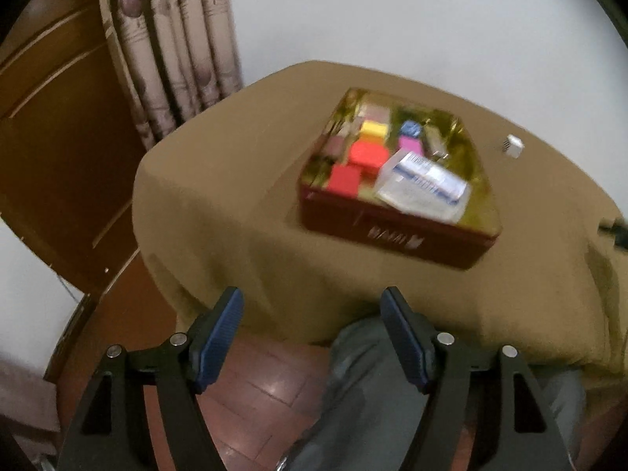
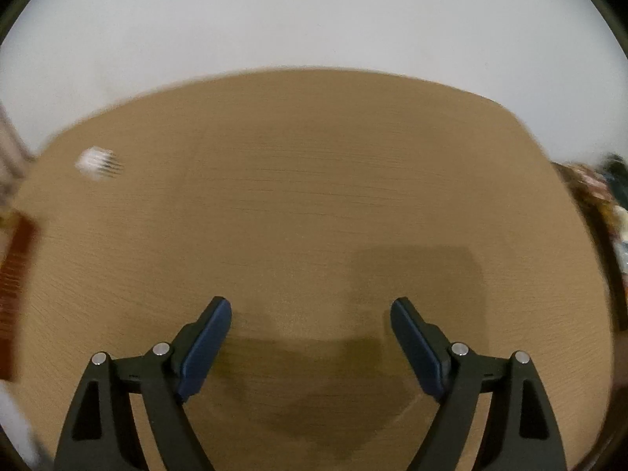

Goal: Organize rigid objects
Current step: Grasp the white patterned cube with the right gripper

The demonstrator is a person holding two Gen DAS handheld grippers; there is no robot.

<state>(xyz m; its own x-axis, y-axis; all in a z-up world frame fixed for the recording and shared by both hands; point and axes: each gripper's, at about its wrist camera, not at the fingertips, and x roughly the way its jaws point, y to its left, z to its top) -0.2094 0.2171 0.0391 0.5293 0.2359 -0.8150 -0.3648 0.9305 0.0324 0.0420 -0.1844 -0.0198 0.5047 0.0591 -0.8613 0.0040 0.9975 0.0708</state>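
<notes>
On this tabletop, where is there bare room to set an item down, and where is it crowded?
Free: the tan tablecloth ahead of the open right gripper, from the small white object across to the table's right edge; also the strip left of the red box, toward the curtain. Crowded: inside the box, packed with blocks and a clear case.
</notes>
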